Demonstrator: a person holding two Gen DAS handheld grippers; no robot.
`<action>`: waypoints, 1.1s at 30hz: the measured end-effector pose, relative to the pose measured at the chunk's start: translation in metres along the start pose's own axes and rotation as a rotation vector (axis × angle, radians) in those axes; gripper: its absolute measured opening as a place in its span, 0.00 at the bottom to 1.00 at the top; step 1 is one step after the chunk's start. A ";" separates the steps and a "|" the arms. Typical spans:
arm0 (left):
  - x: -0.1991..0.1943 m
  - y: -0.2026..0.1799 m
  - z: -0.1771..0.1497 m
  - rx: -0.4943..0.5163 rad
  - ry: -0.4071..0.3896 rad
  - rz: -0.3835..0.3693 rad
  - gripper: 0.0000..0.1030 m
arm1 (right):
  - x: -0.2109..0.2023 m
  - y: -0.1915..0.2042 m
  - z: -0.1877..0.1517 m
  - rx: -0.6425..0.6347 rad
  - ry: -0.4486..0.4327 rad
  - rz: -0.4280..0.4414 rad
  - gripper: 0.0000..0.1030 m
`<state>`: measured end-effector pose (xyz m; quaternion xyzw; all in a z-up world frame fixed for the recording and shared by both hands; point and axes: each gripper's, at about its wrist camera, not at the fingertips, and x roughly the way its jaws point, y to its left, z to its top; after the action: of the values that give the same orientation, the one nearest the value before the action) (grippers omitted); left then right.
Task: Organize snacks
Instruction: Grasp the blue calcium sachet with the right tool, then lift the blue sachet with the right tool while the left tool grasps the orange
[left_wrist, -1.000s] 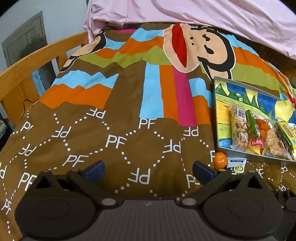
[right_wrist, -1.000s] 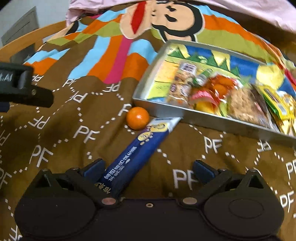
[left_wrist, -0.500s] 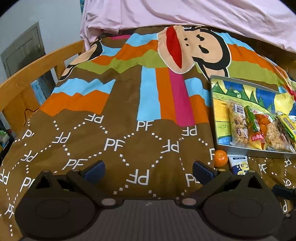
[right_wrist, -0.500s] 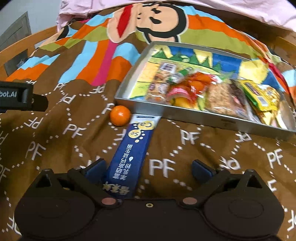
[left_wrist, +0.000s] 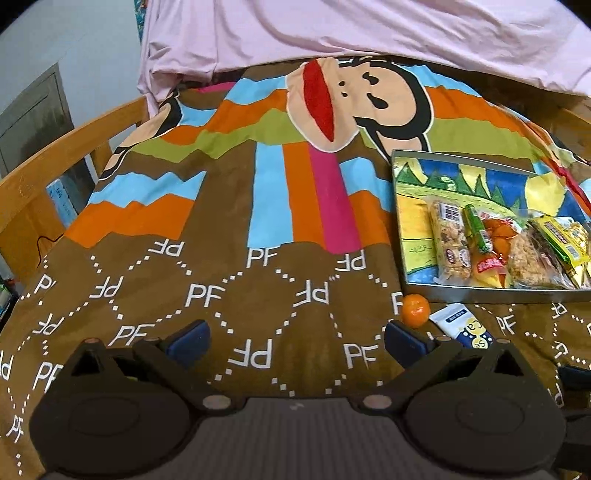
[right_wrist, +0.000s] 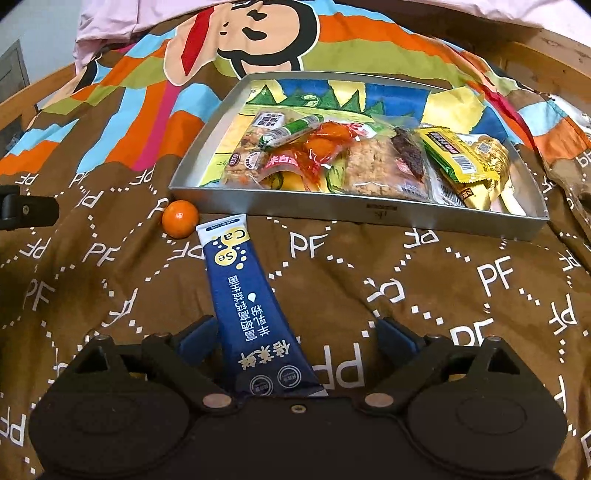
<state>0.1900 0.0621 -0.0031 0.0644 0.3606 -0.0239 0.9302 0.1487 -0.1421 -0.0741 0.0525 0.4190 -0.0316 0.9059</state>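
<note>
A long blue snack packet (right_wrist: 251, 302) lies on the blanket, its white end next to a small orange (right_wrist: 180, 223). My right gripper (right_wrist: 295, 336) is open around the packet's near end. The packet runs close by the left finger, and the pads do not press it. Beyond both stands a silver tray (right_wrist: 332, 214) holding several wrapped snacks (right_wrist: 373, 162). My left gripper (left_wrist: 295, 338) is open over bare blanket with nothing between its fingers. In the left wrist view, the orange (left_wrist: 415, 310), the packet's end (left_wrist: 463, 326) and the tray (left_wrist: 480, 295) sit to its right.
A brown patterned blanket (left_wrist: 207, 291) with a cartoon monkey covers the bed. A wooden bed rail (left_wrist: 48, 173) runs along the left and a pink sheet (left_wrist: 332, 33) lies at the far end. Part of the left gripper (right_wrist: 26, 212) shows at the left edge of the right wrist view.
My right gripper has moved rightward, so the blue packet now lies more squarely between its fingers and the tray sits more centred. The left gripper has barely shifted, rolling slightly.
</note>
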 end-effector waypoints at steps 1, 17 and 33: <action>0.000 -0.001 0.000 0.005 -0.004 -0.005 1.00 | 0.001 0.001 0.000 -0.004 -0.001 -0.001 0.93; 0.013 -0.022 -0.005 0.096 -0.010 -0.042 1.00 | 0.012 0.008 0.008 -0.129 0.016 0.078 0.75; 0.021 -0.044 -0.010 0.190 -0.034 -0.034 1.00 | 0.001 -0.026 0.012 -0.219 0.090 0.182 0.43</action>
<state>0.1948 0.0199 -0.0289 0.1458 0.3419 -0.0749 0.9253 0.1553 -0.1698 -0.0689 -0.0074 0.4538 0.0989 0.8855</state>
